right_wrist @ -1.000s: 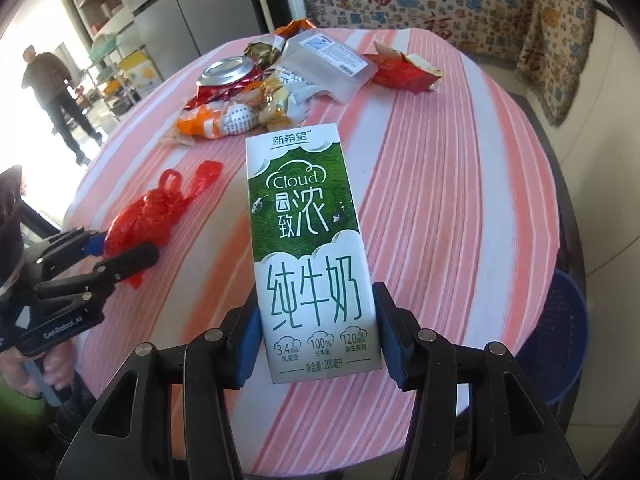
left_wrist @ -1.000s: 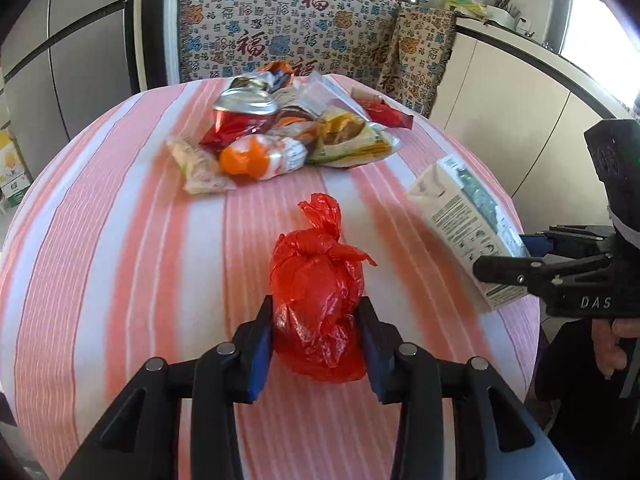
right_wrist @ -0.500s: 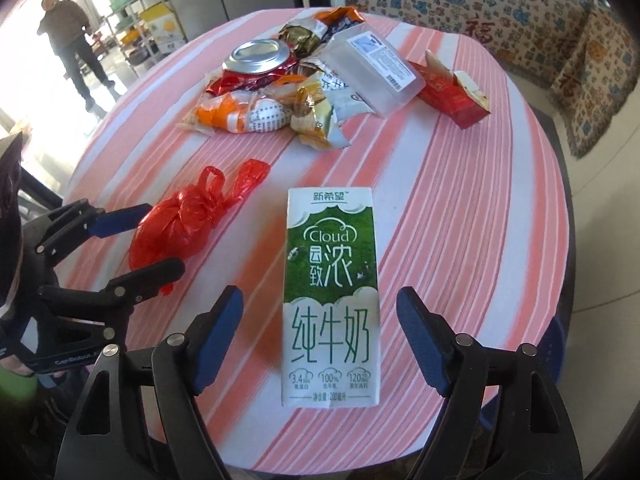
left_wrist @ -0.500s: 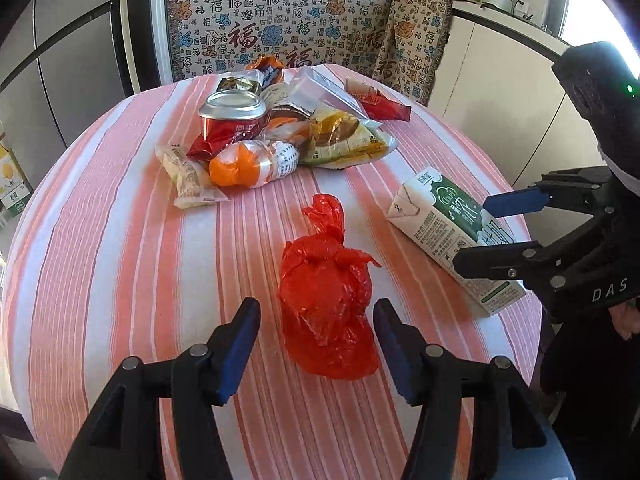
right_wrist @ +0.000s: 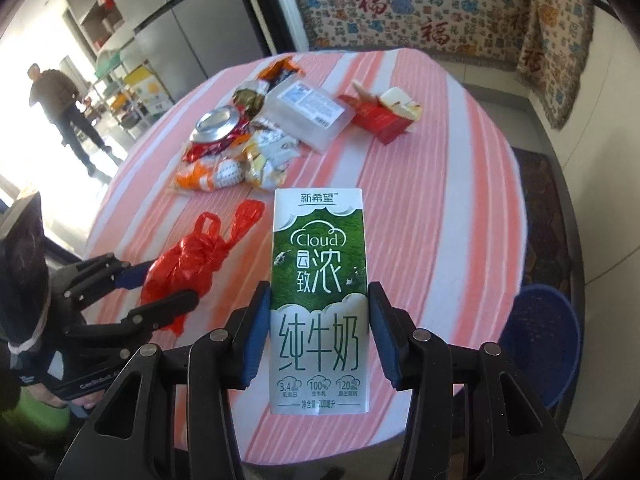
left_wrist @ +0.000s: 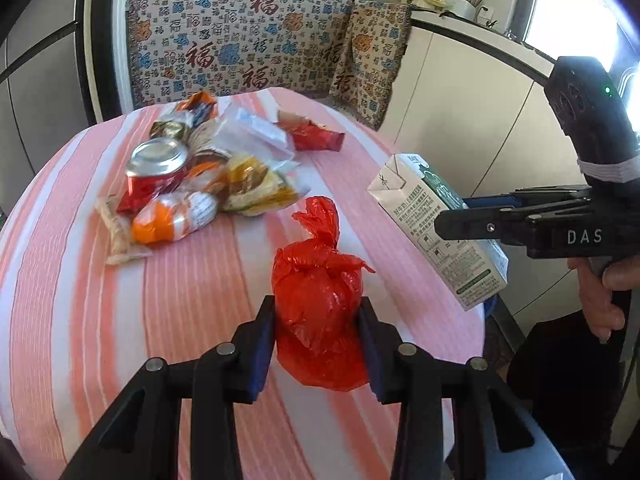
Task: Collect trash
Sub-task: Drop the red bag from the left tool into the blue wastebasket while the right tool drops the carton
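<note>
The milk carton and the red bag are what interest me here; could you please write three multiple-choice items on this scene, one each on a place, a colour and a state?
1. Where is the blue basket?
A. on the table
B. on the floor beside the table
C. on the counter

2. What colour is the tied plastic bag?
A. red
B. black
C. white

3. What is the state of the right hand-held gripper?
A. open above the table
B. shut on nothing
C. shut on the milk carton

Answers:
1 B, it shows below the striped table edge.
2 A, it is red between the left hand-held gripper pads.
3 C, both pads press the carton's sides.
</note>
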The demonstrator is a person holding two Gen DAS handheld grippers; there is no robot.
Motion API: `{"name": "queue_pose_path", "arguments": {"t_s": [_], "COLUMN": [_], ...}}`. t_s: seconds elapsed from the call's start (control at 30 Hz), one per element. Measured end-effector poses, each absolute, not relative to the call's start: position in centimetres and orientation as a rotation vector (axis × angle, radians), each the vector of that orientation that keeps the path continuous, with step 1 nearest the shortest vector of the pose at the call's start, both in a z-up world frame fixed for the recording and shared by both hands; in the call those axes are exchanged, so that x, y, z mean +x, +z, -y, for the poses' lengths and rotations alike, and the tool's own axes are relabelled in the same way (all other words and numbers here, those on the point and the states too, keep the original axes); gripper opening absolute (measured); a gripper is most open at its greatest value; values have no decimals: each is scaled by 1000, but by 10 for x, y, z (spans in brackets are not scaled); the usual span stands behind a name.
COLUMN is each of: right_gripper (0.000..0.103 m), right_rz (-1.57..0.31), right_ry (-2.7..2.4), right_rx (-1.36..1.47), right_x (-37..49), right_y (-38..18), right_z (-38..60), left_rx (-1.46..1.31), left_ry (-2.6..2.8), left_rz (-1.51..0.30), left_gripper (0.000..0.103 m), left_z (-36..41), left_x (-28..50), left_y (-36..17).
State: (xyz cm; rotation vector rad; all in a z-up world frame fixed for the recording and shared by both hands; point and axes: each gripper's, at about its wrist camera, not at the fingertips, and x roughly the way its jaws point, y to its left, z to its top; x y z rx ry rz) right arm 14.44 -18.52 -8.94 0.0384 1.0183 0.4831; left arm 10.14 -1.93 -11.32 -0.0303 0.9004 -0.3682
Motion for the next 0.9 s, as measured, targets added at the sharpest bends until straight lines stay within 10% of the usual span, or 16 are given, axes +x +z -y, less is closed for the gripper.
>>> {"name": "queue_pose_path", "arguments": {"t_s": [0.9], "right_gripper": [49], "right_rz": [-1057], "right_ry": [-45], "right_rx": [325], "right_x": [167], "right_y": [-198], "right_z": [518], "left_rx": [0], "left_ry": [-728], "left_rz": [-1120], "left_gripper": [40], "left_z": [363], "left_x": [207], "left_y": [-219]}}
